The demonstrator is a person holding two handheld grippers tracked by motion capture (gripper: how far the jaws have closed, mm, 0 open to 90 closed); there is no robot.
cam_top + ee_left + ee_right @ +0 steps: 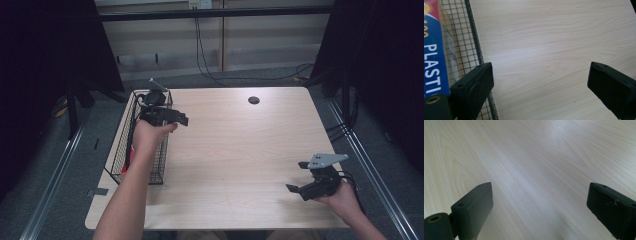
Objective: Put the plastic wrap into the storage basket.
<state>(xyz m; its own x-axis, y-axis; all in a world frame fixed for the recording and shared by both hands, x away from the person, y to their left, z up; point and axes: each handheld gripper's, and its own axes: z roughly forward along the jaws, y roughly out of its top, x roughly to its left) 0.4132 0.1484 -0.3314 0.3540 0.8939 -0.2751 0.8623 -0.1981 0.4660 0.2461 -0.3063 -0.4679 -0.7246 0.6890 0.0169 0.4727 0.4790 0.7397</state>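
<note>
Over at the tabletop's left edge, we've got the left hand-held gripper spread wide above the wire basket, probably lining up on the blue box inside. Right hand-held gripper idles near the right front corner, spread too, holding nothing.

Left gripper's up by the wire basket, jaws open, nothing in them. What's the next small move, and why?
Probably swing the left gripper back over the wire basket and lower it toward the blue box lying inside. Its jaws stand wide open and empty, aimed at bare table just past the basket's rim. The right gripper is open and far off.
</note>
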